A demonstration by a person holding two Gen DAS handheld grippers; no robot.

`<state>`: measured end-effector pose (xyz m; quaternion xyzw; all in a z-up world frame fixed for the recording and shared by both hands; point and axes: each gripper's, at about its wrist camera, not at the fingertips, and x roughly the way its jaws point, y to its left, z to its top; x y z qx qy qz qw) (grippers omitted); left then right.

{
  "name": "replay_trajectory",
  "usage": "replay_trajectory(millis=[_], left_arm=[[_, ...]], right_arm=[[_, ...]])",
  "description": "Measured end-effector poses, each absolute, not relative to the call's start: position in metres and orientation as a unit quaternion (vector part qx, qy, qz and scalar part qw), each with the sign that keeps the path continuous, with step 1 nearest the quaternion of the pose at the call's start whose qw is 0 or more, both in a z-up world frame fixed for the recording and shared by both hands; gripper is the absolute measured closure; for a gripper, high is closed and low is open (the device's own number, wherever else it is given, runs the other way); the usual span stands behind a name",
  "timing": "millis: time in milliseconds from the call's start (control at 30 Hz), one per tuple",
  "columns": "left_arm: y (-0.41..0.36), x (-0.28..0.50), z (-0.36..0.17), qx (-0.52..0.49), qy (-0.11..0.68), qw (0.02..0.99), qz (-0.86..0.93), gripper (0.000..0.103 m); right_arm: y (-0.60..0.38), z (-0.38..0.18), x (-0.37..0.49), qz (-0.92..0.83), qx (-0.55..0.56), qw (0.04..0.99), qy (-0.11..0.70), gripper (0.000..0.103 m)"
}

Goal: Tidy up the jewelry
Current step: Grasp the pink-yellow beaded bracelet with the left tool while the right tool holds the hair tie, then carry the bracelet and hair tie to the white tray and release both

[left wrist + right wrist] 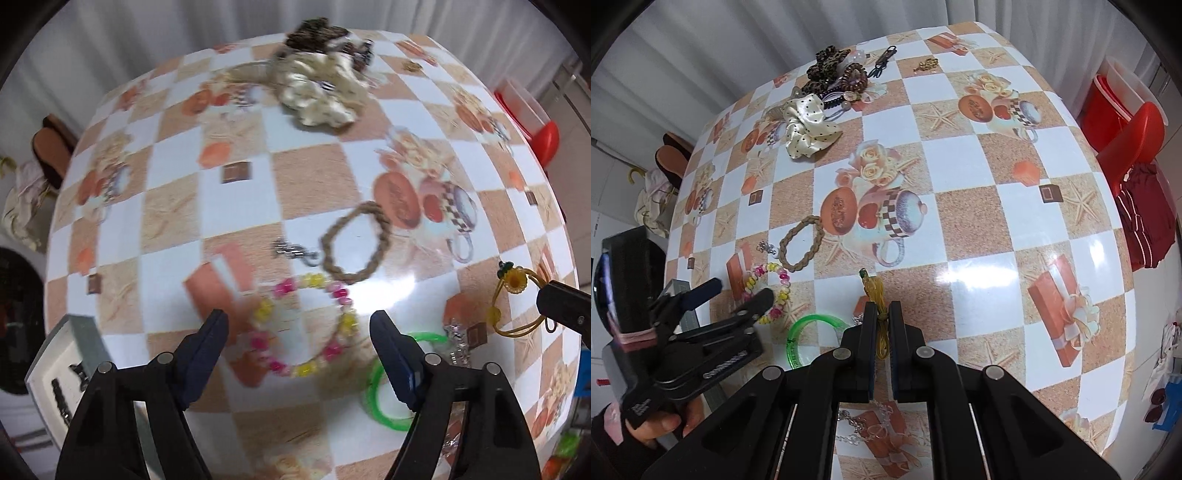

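Right gripper (882, 314): jaws drawn almost together on the yellow cord bracelet (877, 291), which I hold pinched between the pads. Its sunflower charm (515, 282) and green bead end stick out past the fingertips, away from me; the cord tail runs back between the jaws. Long axis: in line with the fingers, pointing toward the far side of the table (979, 221). In the left wrist view the loop hangs slack from the gripper, just over the cloth as far as I can tell.

Left gripper (297, 325): jaws spread wide, holding nothing, poised above the pink-and-yellow bead bracelet (303, 325).

Handling, my estimate: the yellow cord is very light, limp and thin, likely to slide through the pads or snag on its charm. I would keep the grip on the doubled cord near the knot, not on the charm.

Other stock on the table:
- braided tan bracelet (801, 243), lying flat, just beyond the bead bracelet
- green bangle (807, 339), rigid, near my edge, between the two grippers
- silver chain (293, 251), small, beside the braided one
- cream scrunchie (809, 127) and a heap of hair ties, far side
- grey tray (55, 373), at the left edge, something dark lying inside; probably the destination.
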<state>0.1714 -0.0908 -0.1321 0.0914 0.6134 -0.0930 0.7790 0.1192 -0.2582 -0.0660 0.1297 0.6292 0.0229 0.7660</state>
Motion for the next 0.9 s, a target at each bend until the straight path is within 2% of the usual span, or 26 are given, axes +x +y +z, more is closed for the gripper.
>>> replay_trajectory(millis=[33,167,200,267,333,500,900], left_arm=[[-0.096,0.172,-0.136,0.095,0.618,0.774,-0.098,0.031],[-0.107,0.172,-0.148,0.102,0.633,0.76,-0.105,0.034],[-0.109,0.171,-0.151,0.105,0.638,0.755,-0.105,0.046],[-0.109,0.17,-0.152,0.097,0.64,0.754,-0.11,0.057],[-0.111,0.168,-0.15,0.101,0.639,0.753,-0.121,0.089],[-0.105,0.161,-0.14,0.082,0.633,0.758,-0.135,0.089],[-0.051,0.142,-0.077,0.01,0.593,0.794,-0.133,0.089]], right_arm=[[-0.26,-0.066,0.119,0.022,0.131,0.766,0.63,0.097],[-0.264,-0.067,0.117,0.019,0.136,0.764,0.63,0.097],[-0.265,-0.067,0.116,0.019,0.137,0.764,0.63,0.097],[-0.266,-0.067,0.115,0.018,0.139,0.763,0.631,0.097],[-0.267,-0.066,0.115,0.019,0.139,0.763,0.631,0.097],[-0.263,-0.062,0.114,0.024,0.141,0.765,0.628,0.097],[-0.243,-0.04,0.109,0.042,0.142,0.771,0.62,0.097]])
